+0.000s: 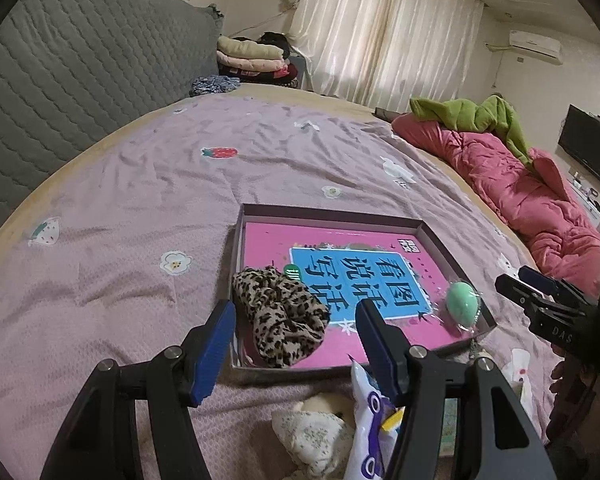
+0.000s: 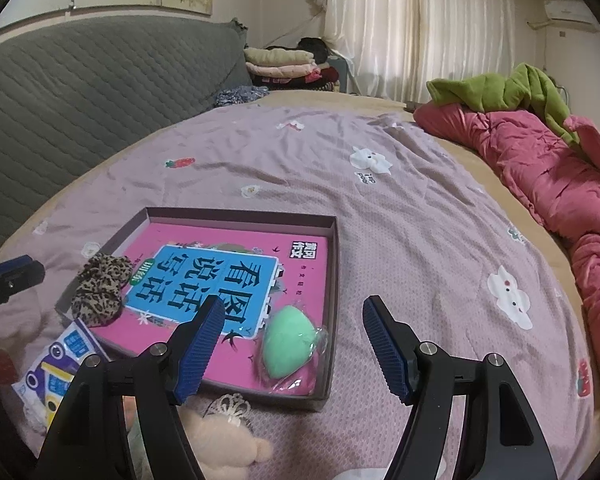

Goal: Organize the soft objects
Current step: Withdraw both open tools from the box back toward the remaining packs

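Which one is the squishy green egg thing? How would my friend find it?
Find the shallow box on the purple bedspread, with a pink book inside. The green egg-shaped sponge sits in its near corner, in clear wrap; the leopard scrunchie opposite is brown and spotted.

Both wrist views angled down over the bed (image 1: 140, 208), close, sharing the shallow box (image 2: 236, 213)

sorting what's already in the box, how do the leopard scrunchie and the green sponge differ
The scrunchie is crumpled fabric in a brown and black leopard print; the sponge is a smooth, plain mint-green egg shape. The scrunchie is bare, while the sponge sits in clear wrapping. The scrunchie lies at the box's near left corner, the sponge at its near right corner. Both rest inside the box, and neither is in a gripper.
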### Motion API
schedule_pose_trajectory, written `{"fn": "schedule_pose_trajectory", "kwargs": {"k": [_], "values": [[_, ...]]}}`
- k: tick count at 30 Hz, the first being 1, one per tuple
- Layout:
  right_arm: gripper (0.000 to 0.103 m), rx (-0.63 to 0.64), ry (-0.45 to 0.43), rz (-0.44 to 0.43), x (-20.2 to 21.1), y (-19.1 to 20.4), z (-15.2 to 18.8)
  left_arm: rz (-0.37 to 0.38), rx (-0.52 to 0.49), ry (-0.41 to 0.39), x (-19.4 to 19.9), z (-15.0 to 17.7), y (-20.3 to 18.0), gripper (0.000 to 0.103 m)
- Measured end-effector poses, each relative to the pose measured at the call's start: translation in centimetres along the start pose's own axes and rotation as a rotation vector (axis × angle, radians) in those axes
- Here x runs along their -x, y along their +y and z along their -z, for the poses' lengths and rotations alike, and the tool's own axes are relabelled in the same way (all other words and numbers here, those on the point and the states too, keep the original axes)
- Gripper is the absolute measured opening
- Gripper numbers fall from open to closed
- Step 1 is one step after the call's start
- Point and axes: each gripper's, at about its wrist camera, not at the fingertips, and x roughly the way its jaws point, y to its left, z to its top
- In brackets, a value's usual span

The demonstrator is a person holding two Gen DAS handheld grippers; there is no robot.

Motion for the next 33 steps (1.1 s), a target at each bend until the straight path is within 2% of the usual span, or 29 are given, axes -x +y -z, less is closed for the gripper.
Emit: {"fn": "schedule_pose_trajectory", "kwargs": {"k": [15, 23, 33], "values": [[0.073, -0.058, 0.002, -0.010, 1.6, -0.4, 1.2, 0.065, -0.030, 0.007, 3.2, 2.3, -1.6, 0.062], [0.073, -0.090, -0.016, -0.017, 3.8, 0.2, 2.1, 0.103, -0.048, 0.056, 4.6, 4.7, -3.3, 0.062], [0.073, -0.098, 0.001, -0.012, 5.9, 1.6, 4.4, 0.102, -0.065, 0.067, 5.3, 6.3, -4.2, 0.062]]}}
